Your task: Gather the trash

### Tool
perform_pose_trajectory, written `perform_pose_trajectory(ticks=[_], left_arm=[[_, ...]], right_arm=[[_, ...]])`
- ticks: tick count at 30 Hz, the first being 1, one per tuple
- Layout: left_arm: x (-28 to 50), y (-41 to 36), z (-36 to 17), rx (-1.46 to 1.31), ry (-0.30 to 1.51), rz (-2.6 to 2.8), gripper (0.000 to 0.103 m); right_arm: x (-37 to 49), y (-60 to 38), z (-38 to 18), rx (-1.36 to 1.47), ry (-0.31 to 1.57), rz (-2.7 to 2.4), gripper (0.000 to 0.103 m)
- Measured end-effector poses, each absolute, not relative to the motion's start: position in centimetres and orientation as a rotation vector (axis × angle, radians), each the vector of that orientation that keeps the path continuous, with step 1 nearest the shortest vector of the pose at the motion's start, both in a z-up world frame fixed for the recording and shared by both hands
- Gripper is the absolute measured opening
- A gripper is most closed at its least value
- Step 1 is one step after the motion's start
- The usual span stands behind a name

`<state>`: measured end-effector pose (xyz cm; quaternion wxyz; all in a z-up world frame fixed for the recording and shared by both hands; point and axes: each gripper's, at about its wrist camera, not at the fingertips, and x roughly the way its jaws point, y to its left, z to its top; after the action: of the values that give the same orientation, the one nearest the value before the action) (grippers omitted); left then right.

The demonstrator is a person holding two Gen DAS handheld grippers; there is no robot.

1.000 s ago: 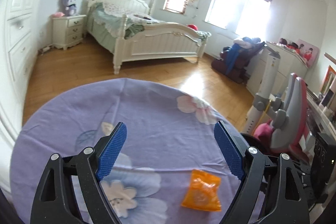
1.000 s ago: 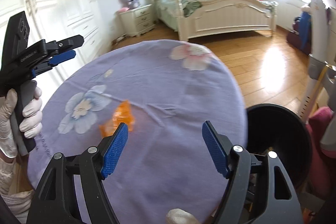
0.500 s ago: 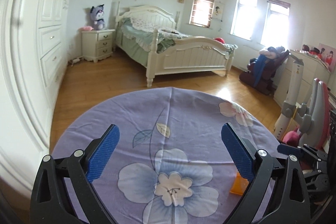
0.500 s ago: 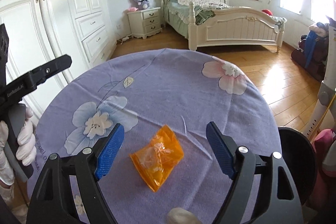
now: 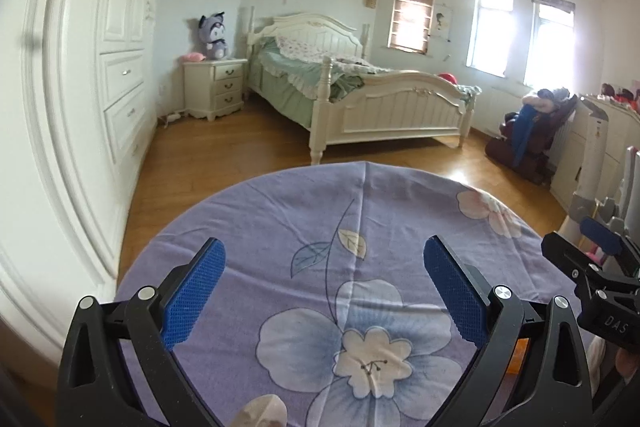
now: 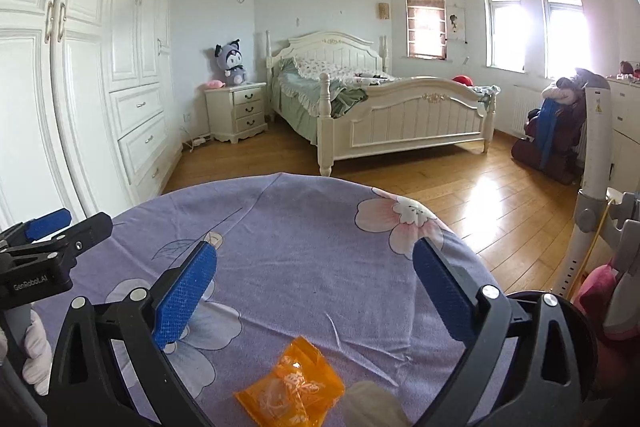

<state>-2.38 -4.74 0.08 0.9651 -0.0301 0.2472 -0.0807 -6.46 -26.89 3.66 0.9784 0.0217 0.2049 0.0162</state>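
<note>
The orange wrapper (image 6: 290,387) lies on the purple-clothed bench (image 6: 304,251), now nearer the right tool (image 6: 316,291) than before. Both tools have just spread wide, empty; left tool (image 5: 324,291) now faces bare cloth.

White bed (image 6: 400,115), nightstand (image 6: 236,111), plush toy (image 6: 231,63).

The round table (image 6: 320,227) top lies mostly bare toward its far edge. An orange wrapper (image 6: 290,387) sits near the near edge; a dark bin (image 6: 532,301), seemingly, crowds the right edge, and the left gripper (image 6: 44,227) overhangs the left edge.
</note>
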Motion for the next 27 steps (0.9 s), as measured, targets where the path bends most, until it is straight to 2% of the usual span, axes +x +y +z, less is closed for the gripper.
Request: perform_pose_trajectory(ticks=[9, 27], left_arm=[[-1.8, -5.3, -1.2, -0.032, 0.512, -0.164, 0.098], [-1.1, -6.4, -1.7, 0.014, 0.531, -0.166, 0.098]], right_arm=[[-6.7, -28.3, 3.4, 0.087, 0.335, 0.004, 0.097], [-7.2, -28.0, 3.1, 0.091, 0.308, -0.020, 0.097]])
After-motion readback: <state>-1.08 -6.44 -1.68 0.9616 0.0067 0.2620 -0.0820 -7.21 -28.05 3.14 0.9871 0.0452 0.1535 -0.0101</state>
